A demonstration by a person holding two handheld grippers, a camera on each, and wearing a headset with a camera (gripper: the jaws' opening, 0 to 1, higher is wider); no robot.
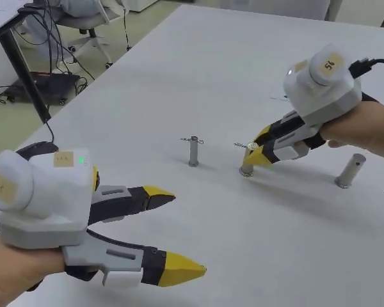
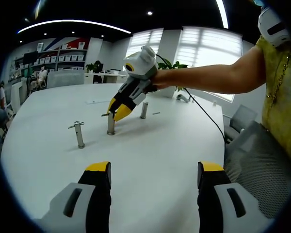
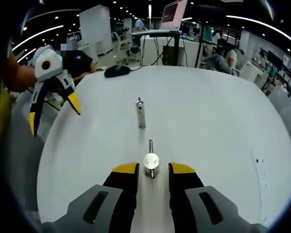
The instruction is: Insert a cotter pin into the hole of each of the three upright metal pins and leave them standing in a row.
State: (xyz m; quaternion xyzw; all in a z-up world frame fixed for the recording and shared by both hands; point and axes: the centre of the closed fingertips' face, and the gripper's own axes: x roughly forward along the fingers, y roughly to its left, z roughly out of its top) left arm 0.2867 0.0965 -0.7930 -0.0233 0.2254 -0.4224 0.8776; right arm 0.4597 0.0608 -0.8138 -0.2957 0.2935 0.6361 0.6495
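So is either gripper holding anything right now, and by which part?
Nothing is held. The left gripper is open and empty. The jaws of the right gripper flank the top of the middle pin, with gaps on both sides.

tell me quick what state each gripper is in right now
Left gripper: open, holding nothing.
Right gripper: open, jaws either side of the middle pin at its top, not clamped on it.
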